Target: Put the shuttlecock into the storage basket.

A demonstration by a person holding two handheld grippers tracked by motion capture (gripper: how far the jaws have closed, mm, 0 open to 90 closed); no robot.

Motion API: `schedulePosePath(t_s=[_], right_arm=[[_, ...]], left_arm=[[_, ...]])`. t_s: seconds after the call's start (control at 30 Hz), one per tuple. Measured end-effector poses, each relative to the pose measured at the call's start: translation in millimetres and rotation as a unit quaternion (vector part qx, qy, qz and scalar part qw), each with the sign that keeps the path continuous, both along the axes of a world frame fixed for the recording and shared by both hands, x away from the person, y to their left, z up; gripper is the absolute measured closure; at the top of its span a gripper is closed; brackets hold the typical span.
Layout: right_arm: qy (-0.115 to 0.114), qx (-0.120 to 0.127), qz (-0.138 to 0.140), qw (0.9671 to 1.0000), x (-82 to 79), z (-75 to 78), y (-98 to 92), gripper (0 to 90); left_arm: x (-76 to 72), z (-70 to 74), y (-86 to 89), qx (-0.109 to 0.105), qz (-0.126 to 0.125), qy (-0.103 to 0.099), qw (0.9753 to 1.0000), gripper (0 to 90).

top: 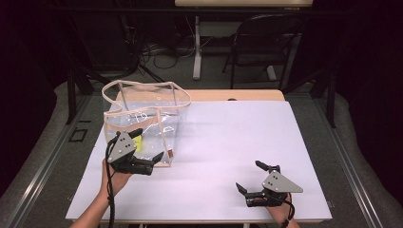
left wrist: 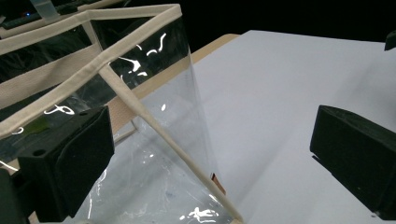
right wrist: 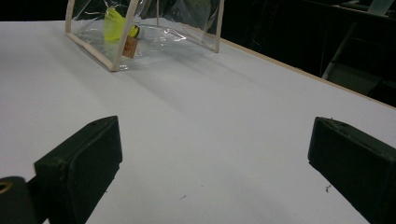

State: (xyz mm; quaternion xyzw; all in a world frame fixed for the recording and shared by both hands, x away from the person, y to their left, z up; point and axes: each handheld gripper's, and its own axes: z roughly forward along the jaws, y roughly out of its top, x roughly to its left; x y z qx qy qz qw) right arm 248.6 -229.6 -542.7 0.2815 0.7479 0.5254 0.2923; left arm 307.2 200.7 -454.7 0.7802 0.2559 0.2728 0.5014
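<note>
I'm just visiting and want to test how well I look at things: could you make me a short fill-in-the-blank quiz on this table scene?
1. The clear bag holds a small object coloured ____.
2. The left gripper has its jaws ____, astride the bag's near corner edge.
3. The right gripper hovers over the ____ table sheet, apart from the bag.
4. The bag's trim is coloured ____.

Missing words: yellow; open; white; beige

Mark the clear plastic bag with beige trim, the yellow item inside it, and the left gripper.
clear plastic bag with beige trim (top: pixel 168 91), high view, top rim
yellow item (right wrist: pixel 112 24), right gripper view, its middle
left gripper (top: pixel 148 146), high view, between its fingertips
</note>
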Motion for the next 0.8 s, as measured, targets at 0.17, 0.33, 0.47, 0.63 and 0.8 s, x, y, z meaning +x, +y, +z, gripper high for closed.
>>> schedulePosePath(t_s=[0.17,0.33,0.47,0.63,0.8], right_arm=[[-0.001,0.001,0.000,1.0000,0.1,-0.3,0.2,2.7],[0.000,0.001,0.001,1.0000,0.3,-0.4,0.1,2.7],[0.000,0.001,0.001,1.0000,0.5,-0.6,0.6,2.6],[0.001,0.001,0.001,1.0000,0.4,-0.6,0.2,2.6],[0.002,0.000,0.001,1.0000,0.6,-0.9,0.6,2.7]], left_arm=[[-4.4,-5.8,1.2,0.004,-0.005,0.006,1.0000,0.0],[-9.1,-12.1,2.9,0.008,-0.006,0.012,0.9999,0.0],[-12.0,-17.7,3.6,0.009,-0.006,0.017,0.9998,0.0],[-14.4,-28.8,7.3,0.009,-0.004,0.027,0.9996,0.0],[-15.7,-37.3,11.1,0.013,-0.001,0.039,0.9992,0.0]])
